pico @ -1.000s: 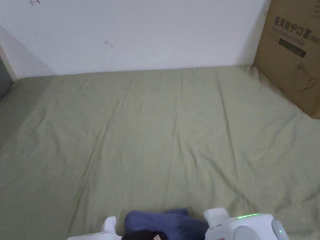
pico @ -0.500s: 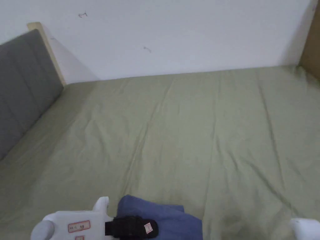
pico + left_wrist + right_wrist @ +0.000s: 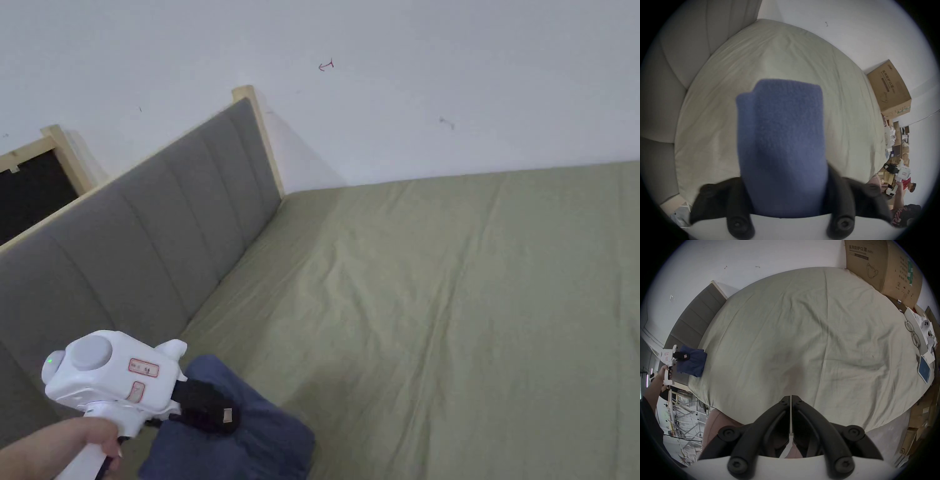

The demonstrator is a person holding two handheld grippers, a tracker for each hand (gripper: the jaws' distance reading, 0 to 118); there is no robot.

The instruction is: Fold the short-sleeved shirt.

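The left tongs (image 3: pixel 209 412) grip the folded blue shirt (image 3: pixel 250 437) near the bed (image 3: pixel 437 300) corner; lower it flat before releasing. The right tongs (image 3: pixel 790 398) are closed, empty.

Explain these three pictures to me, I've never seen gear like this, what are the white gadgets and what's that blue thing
No robot here: a person holds a white handheld tool in each hand, each ending in two black jaws that pinch like tongs. One picture comes from a camera on the person's head; the other two come from cameras riding on the tools. In the head view, the left gripper holds a folded blue shirt near the grey headboard, over a bed with a green sheet. The left gripper view shows that shirt between its jaws. The right gripper is shut and holds nothing, over the bed's near edge. A cardboard box stands in the far corner.
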